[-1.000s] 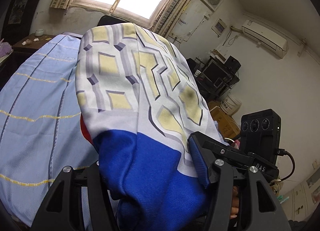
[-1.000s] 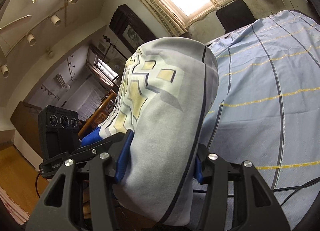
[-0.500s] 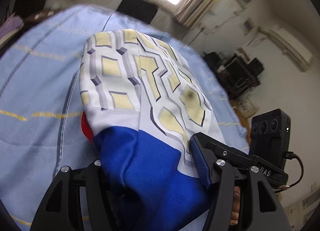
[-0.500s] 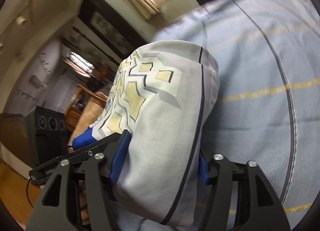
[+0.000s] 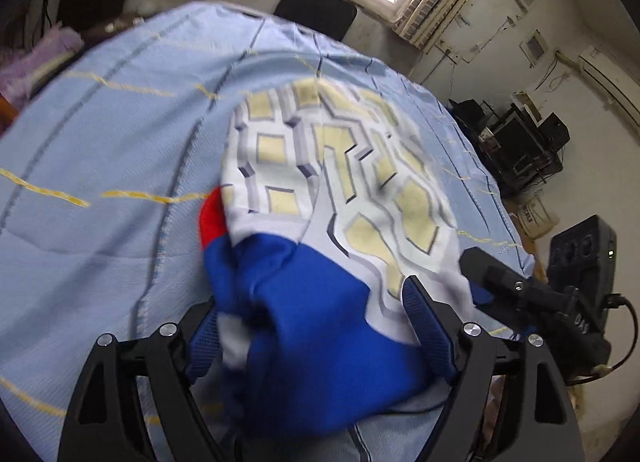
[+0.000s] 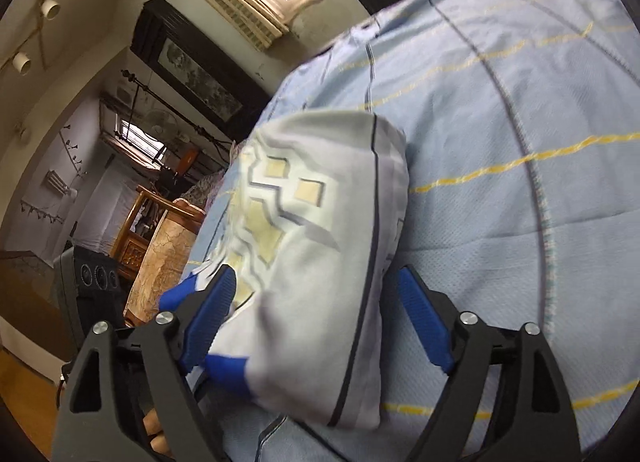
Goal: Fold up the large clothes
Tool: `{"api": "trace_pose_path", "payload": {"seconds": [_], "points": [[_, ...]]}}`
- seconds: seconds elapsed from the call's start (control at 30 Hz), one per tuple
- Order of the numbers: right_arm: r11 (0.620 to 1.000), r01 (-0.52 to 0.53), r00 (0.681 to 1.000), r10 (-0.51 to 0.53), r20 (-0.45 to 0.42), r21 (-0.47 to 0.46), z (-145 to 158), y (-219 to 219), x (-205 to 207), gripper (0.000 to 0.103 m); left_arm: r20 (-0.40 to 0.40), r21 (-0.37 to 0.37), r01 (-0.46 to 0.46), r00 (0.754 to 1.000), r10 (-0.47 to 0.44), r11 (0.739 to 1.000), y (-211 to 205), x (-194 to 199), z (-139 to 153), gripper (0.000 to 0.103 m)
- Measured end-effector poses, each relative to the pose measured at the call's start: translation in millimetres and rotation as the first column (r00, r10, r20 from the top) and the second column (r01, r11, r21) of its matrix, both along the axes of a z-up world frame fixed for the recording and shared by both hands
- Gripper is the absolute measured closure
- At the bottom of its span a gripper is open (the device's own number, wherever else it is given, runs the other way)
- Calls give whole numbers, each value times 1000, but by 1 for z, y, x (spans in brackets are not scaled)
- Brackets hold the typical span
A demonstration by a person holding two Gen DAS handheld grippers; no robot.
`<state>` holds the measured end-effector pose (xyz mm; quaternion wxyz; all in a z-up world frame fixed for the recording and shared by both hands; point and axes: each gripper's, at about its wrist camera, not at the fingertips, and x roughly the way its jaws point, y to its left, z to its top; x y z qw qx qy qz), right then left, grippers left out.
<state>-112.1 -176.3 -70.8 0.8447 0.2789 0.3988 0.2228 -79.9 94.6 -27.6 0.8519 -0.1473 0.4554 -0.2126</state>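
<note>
Both grippers are letting go. Jaws on the left gripper [image 5: 316, 326] are opening: the blue pads stand apart with the garment [image 5: 332, 198] bunched loosely between them, and we see a gap at the right-hand pad. Same on the right gripper [image 6: 316, 318]: jaws opening, clear daylight between its right-hand pad and the cloth, while the left-hand pad is at most brushing the fabric. Neither one reads as clamped anymore.

The garment, white with a yellow-and-grey geometric print, a blue hem band and a red patch at one edge, now lies draped forward over the light blue bedsheet [image 5: 100, 142], with the near end between both sets of pads. It looks settled on the bed rather than hanging.

What that means, as we judge it: this fold is being laid down, and the release is the end of that step. Next we probably need to back out without dragging the top layer, then regrip for the next fold or smooth it. Risk: the blue band is still rumpled near the left pads and could snag.

Versus a second ago: both grippers were pinched on the cloth and held it up, with the window and ceiling filling the view. Now both views tilt down, the bed fills the frame, the cloth sits lower and flatter, and the pads are wider.
</note>
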Motion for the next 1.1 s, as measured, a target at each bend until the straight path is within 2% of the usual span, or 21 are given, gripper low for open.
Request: {"api": "trace_pose_path", "payload": {"seconds": [0.2,0.27,0.37,0.43,0.47,0.53,0.63,0.7,0.77,0.83,0.93,1.0,1.1], "points": [[999,-22,989,27,144,-33,52,6,-63,19,139,2,-18,990,18,1000,4,-59,55,19],[998,-36,977,46,210,-52,76,11,-90,16,188,-6,-13,982,14,1000,4,-84,77,19],[994,-47,948,75,308,-97,110,21,-134,10,263,22,-28,964,21,999,4,-130,103,16],[990,-38,927,86,364,-137,126,28,-164,8,307,65,-85,950,61,994,5,-159,113,12],[987,-25,914,86,397,-157,133,31,-181,7,336,85,-118,938,83,989,6,-173,116,12],[981,10,888,79,452,-192,141,35,-212,5,421,152,-204,899,123,967,5,-200,121,10],[959,97,849,59,525,-265,147,37,-245,5,557,233,-337,815,158,912,1,-234,124,4],[944,136,833,55,550,-300,145,37,-252,5,610,263,-387,776,159,884,-4,-247,121,4],[940,136,835,62,547,-314,137,35,-247,5,615,282,-377,777,136,882,-11,-247,117,4],[938,163,855,21,519,-306,127,31,-234,5,597,294,-357,793,121,887,-16,-241,111,4],[935,192,874,-25,485,-298,110,27,-217,5,561,331,-354,819,120,875,-22,-226,98,4],[934,194,882,-32,471,-300,104,26,-208,5,542,353,-368,830,133,860,-23,-216,90,4],[932,197,888,-38,458,-304,98,26,-199,5,504,363,-363,851,146,858,-21,-202,79,4]]}}
